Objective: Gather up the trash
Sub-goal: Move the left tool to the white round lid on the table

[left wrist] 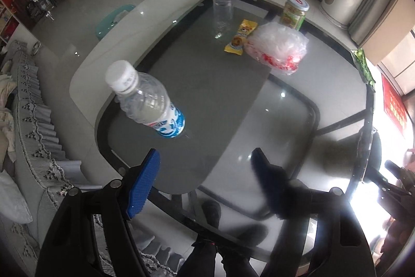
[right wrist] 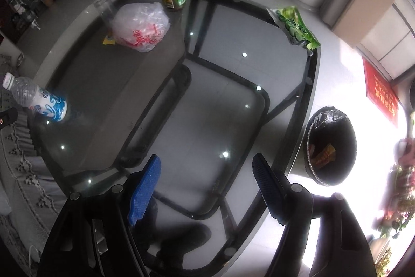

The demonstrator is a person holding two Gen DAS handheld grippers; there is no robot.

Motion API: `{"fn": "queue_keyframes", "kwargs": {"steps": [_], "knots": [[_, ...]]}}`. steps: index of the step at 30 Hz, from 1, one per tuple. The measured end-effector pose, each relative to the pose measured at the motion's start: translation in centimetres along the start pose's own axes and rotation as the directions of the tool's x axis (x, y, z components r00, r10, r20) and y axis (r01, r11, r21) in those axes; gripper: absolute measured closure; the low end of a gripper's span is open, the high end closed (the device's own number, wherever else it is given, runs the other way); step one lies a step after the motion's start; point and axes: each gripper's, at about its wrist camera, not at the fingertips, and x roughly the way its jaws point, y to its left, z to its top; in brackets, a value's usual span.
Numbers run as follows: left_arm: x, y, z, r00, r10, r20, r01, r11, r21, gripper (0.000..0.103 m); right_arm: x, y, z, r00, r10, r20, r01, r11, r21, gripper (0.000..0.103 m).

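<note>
Both the left gripper (left wrist: 205, 160) and right gripper (right wrist: 206, 165) are held wide open and empty above the worktop (right wrist: 109, 85). The bottle (left wrist: 150, 105) stands at ten o'clock, within reach; the bin (right wrist: 332, 147) waits at three o'clock.

Glass coffee table (left wrist: 298, 105), pale tiled floor (left wrist: 85, 17), grey sofa (left wrist: 28, 121)

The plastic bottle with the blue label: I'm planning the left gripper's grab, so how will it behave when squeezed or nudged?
The plastic bottle looks nearly empty, so probably light and easy to tip. Its clear, ribbed walls will likely dent under the pads. It stands upright on smooth glass, so it may slide.
</note>
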Motion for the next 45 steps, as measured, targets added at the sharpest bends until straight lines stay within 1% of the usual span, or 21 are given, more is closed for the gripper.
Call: {"fn": "queue_keyframes", "kwargs": {"steps": [2,3,7,12,14,22,30,32,33,34,35,36,37,38,42,45], "knots": [[-0.4,1.8,0.5,0.999,0.034,0.030,-0.034,0.999,-0.019,0.028,-0.1,1.2,0.3,1.000,0.005,-0.003,-0.006,1.000,-0.015,0.032],[-0.5,2.6,0.9,0.998,0.039,0.039,-0.038,0.999,-0.032,0.028,-0.2,1.7,0.4,1.000,0.009,-0.002,-0.009,1.000,-0.023,0.032],[-0.8,5.3,2.4,0.997,0.033,0.065,-0.028,0.997,-0.078,0.028,-0.2,3.5,0.6,1.000,0.017,-0.008,-0.017,0.999,-0.049,0.032],[-0.7,7.2,4.0,0.994,0.041,0.101,-0.030,0.994,-0.104,0.028,-0.2,5.2,0.6,0.999,0.028,-0.015,-0.029,0.997,-0.065,0.032],[-0.3,7.5,4.6,0.992,0.049,0.115,-0.037,0.994,-0.103,0.026,-0.2,5.5,0.6,0.999,0.028,-0.017,-0.029,0.997,-0.068,0.032],[1.4,7.6,6.1,0.985,0.056,0.164,-0.042,0.995,-0.087,0.026,0.4,6.0,0.9,0.999,0.037,-0.036,-0.039,0.997,-0.059,0.032],[3.7,7.0,6.2,0.980,0.054,0.191,-0.043,0.997,-0.064,0.026,0.7,6.3,1.0,0.998,0.038,-0.047,-0.041,0.997,-0.069,0.032],[4.0,6.8,6.2,0.976,0.058,0.209,-0.048,0.997,-0.056,0.026,0.8,6.3,1.0,0.998,0.038,-0.050,-0.041,0.997,-0.067,0.032],[4.1,6.7,6.2,0.974,0.066,0.217,-0.056,0.997,-0.049,0.028,0.9,6.2,1.0,0.998,0.040,-0.053,-0.043,0.997,-0.064,0.032],[4.3,6.6,6.2,0.972,0.064,0.224,-0.056,0.998,-0.038,0.039,1.0,6.2,1.0,0.998,0.040,-0.057,-0.043,0.997,-0.060,0.032],[4.5,6.4,6.2,0.974,0.059,0.220,-0.055,0.998,-0.026,0.046,1.1,6.1,0.9,0.997,0.041,-0.061,-0.044,0.997,-0.056,0.032],[4.8,6.3,6.3,0.975,0.056,0.214,-0.053,0.998,-0.018,0.056,1.2,6.0,0.9,0.997,0.043,-0.064,-0.046,0.998,-0.052,0.032],[5.1,6.3,6.3,0.976,0.052,0.210,-0.049,0.999,-0.016,0.061,1.3,5.9,0.8,0.997,0.044,-0.066,-0.047,0.998,-0.048,0.032],[5.3,6.4,6.2,0.976,0.041,0.212,-0.039,0.999,-0.016,0.063,1.3,5.9,0.7,0.997,0.045,-0.067,-0.048,0.998,-0.044,0.032],[5.9,6.7,5.9,0.974,0.041,0.223,-0.038,0.999,-0.018,0.069,1.4,5.8,0.6,0.997,0.044,-0.069,-0.046,0.998,-0.036,0.032],[6.0,6.9,5.9,0.971,0.023,0.238,-0.019,1.000,-0.016,0.071,1.5,5.8,0.4,0.996,0.043,-0.073,-0.046,0.998,-0.037,0.032]]}}
